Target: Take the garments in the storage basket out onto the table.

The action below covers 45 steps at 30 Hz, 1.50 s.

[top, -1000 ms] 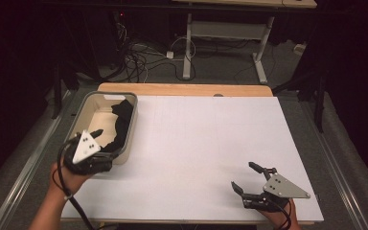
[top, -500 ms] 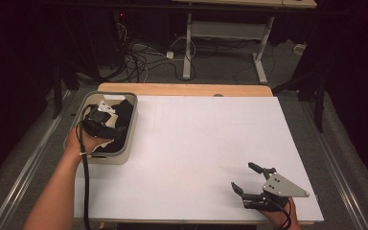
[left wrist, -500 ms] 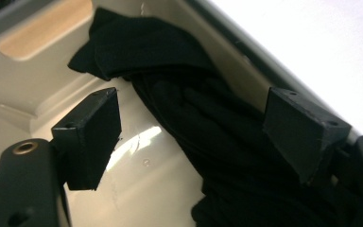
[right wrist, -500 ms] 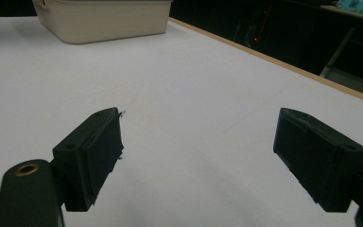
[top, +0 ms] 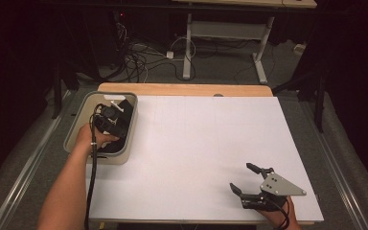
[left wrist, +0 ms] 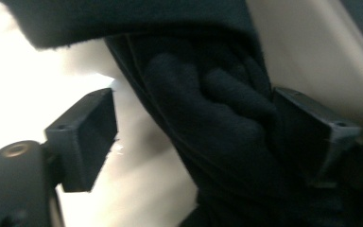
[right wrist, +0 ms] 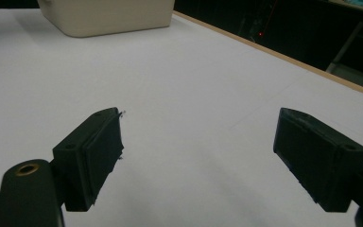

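The left gripper (top: 111,116) is down inside the grey bin (top: 75,128) at the table's left edge, and its jaws have just been opening; they now stand wide around a fold of the black fleece cloth (left wrist: 208,123) without pinching it. The cloth looks soft, light and limp, likely to drape and snag, so a bunched fold is the best hold. The right gripper (top: 244,178) rests open and empty on the white table (top: 211,143).

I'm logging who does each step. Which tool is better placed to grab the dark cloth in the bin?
Left tool: inside the bin, open around the dark cloth. Right tool sits far across the table.
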Available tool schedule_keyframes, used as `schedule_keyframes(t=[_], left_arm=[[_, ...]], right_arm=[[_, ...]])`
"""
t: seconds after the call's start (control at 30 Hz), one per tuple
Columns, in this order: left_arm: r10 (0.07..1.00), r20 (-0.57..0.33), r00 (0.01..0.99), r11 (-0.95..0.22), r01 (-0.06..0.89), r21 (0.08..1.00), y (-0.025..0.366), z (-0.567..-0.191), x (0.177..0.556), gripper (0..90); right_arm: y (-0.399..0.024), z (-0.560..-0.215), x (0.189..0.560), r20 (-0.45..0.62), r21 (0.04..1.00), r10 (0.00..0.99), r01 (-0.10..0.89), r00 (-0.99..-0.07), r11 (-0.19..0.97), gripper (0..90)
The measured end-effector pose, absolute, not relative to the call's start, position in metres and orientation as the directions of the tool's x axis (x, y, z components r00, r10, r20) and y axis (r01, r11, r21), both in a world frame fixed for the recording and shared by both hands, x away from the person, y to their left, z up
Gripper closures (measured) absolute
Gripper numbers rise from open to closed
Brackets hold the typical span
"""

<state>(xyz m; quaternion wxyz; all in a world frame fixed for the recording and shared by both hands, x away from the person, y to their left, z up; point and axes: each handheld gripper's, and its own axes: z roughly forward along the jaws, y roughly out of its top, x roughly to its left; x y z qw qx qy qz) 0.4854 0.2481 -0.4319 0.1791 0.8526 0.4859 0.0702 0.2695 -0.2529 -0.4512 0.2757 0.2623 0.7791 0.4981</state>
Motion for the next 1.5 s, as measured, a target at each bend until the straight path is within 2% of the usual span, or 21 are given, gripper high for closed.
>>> schedule_keyframes(t=[0.03,0.07,0.13,0.17,0.2,0.27,0.5,0.57,0.6,0.7,0.77,0.87,0.9,0.93,0.97,1.0,1.03,1.07,1.1,1.27,1.5], left_arm=[[0.854,-0.054,0.518,-0.464,0.803,0.374,0.248,-0.432,0.485,16.9],[0.856,-0.104,0.506,-0.446,0.826,0.345,0.25,-0.435,0.489,19.6],[0.856,-0.146,0.497,-0.433,0.842,0.322,0.249,-0.438,0.49,24.4],[0.856,-0.146,0.497,-0.433,0.842,0.322,0.249,-0.438,0.49,30.9],[0.836,-0.187,0.516,-0.444,0.836,0.321,0.249,-0.437,0.49,38.5],[0.83,-0.215,0.515,-0.439,0.84,0.319,0.25,-0.437,0.491,45.7],[0.828,-0.183,0.531,-0.453,0.824,0.339,0.251,-0.431,0.487,61.3],[0.833,-0.153,0.532,-0.459,0.818,0.346,0.251,-0.429,0.485,62.9],[0.842,-0.116,0.527,-0.452,0.806,0.382,0.252,-0.424,0.481,63.8],[0.849,-0.11,0.517,-0.43,0.796,0.426,0.256,-0.418,0.478,64.4],[0.863,-0.107,0.493,-0.371,0.763,0.529,0.264,-0.406,0.469,65.0],[0.872,-0.094,0.481,-0.329,0.716,0.615,0.27,-0.394,0.459,65.0],[0.872,-0.094,0.481,-0.329,0.716,0.615,0.27,-0.394,0.459,65.1],[0.873,-0.081,0.48,-0.308,0.674,0.672,0.271,-0.386,0.452,65.1],[0.873,-0.081,0.48,-0.308,0.674,0.672,0.271,-0.386,0.452,65.1],[0.877,-0.067,0.475,-0.281,0.622,0.731,0.271,-0.376,0.443,65.2],[0.877,-0.067,0.475,-0.281,0.622,0.731,0.271,-0.376,0.443,65.2],[0.874,-0.058,0.483,-0.261,0.566,0.782,0.27,-0.368,0.436,65.4],[0.874,-0.058,0.483,-0.261,0.566,0.782,0.27,-0.368,0.436,65.4],[0.862,-0.033,0.506,-0.226,0.441,0.869,0.26,-0.339,0.416,65.4],[0.83,-0.011,0.558,-0.221,0.346,0.912,0.235,-0.314,0.404,65.5]], right_arm=[[-0.253,-0.451,0.27,-0.168,0.921,0.683,0.134,-0.71,0.366,16.6],[-0.252,-0.451,0.269,-0.172,0.92,0.681,0.132,-0.712,0.37,16.6],[-0.251,-0.452,0.269,-0.175,0.917,0.679,0.132,-0.713,0.375,16.6],[-0.251,-0.452,0.269,-0.175,0.917,0.679,0.132,-0.713,0.375,16.6],[-0.251,-0.452,0.27,-0.171,0.917,0.677,0.135,-0.715,0.375,16.8],[-0.251,-0.452,0.271,-0.173,0.915,0.674,0.135,-0.718,0.379,17.0],[-0.25,-0.454,0.271,-0.181,0.909,0.669,0.137,-0.721,0.393,17.8],[-0.25,-0.454,0.27,-0.182,0.91,0.671,0.136,-0.719,0.393,18.2],[-0.251,-0.454,0.27,-0.186,0.909,0.673,0.135,-0.716,0.395,18.2],[-0.251,-0.453,0.27,-0.184,0.911,0.677,0.135,-0.713,0.389,18.3],[-0.252,-0.453,0.27,-0.189,0.912,0.682,0.132,-0.707,0.389,18.5],[-0.253,-0.453,0.27,-0.189,0.912,0.684,0.132,-0.704,0.387,18.5],[-0.253,-0.453,0.27,-0.189,0.912,0.684,0.132,-0.704,0.387,18.5],[-0.253,-0.452,0.269,-0.188,0.915,0.684,0.128,-0.705,0.383,18.7],[-0.253,-0.452,0.269,-0.193,0.915,0.683,0.123,-0.704,0.384,18.8],[-0.254,-0.451,0.268,-0.197,0.915,0.684,0.118,-0.703,0.385,18.9],[-0.254,-0.451,0.268,-0.197,0.915,0.684,0.118,-0.703,0.385,18.9],[-0.254,-0.45,0.268,-0.197,0.917,0.687,0.116,-0.699,0.381,18.9],[-0.254,-0.45,0.268,-0.197,0.917,0.687,0.116,-0.699,0.381,18.9],[-0.255,-0.448,0.268,-0.201,0.919,0.693,0.111,-0.693,0.378,18.9],[-0.258,-0.446,0.268,-0.199,0.925,0.704,0.106,-0.681,0.364,19.1]])
